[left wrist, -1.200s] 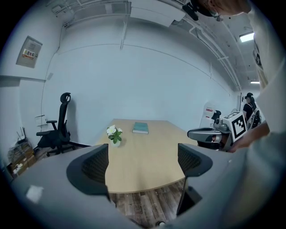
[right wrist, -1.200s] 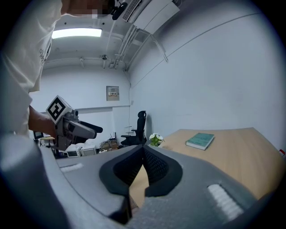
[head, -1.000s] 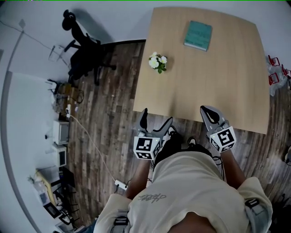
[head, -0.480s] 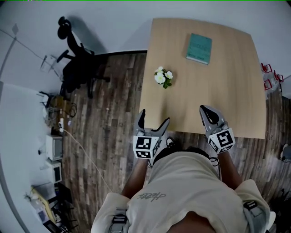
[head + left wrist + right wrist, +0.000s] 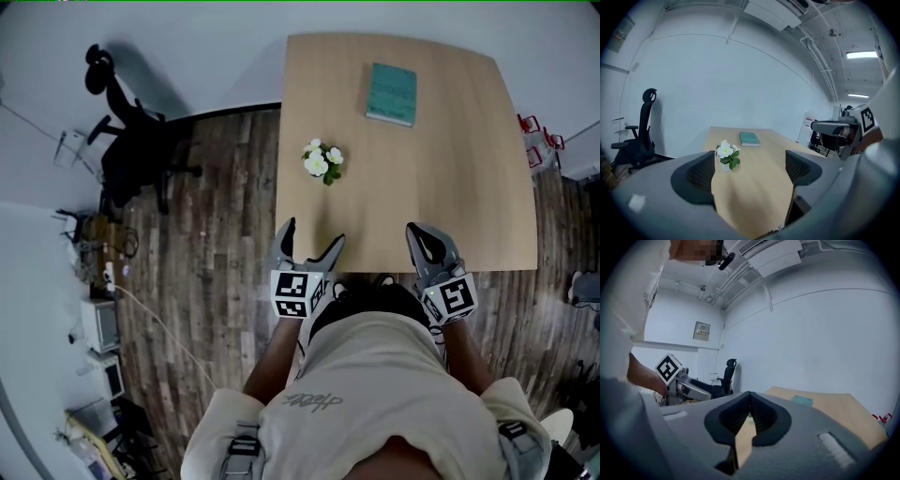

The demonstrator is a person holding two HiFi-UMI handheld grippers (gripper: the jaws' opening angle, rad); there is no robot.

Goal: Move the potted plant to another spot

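Note:
A small potted plant [image 5: 322, 160] with white flowers and green leaves stands near the left edge of the light wooden table [image 5: 450, 178]. The left gripper view shows the same plant [image 5: 726, 154] upright ahead, between the jaws' line of sight. My left gripper [image 5: 307, 247] hovers at the table's near edge, jaws wide apart, nothing in them. My right gripper [image 5: 427, 241] is over the near edge farther right, its jaws pressed together and empty. Both are well short of the plant.
A teal book [image 5: 391, 94] lies at the table's far side, also the book [image 5: 749, 138] in the left gripper view. A black office chair [image 5: 131, 150] stands on the wooden floor to the left. Cables and boxes [image 5: 98, 323] line the left wall.
The view has shifted: the table and plant sit slightly further left and nearer the grippers. Both grippers keep their pose at the near edge, left spread, right closed.

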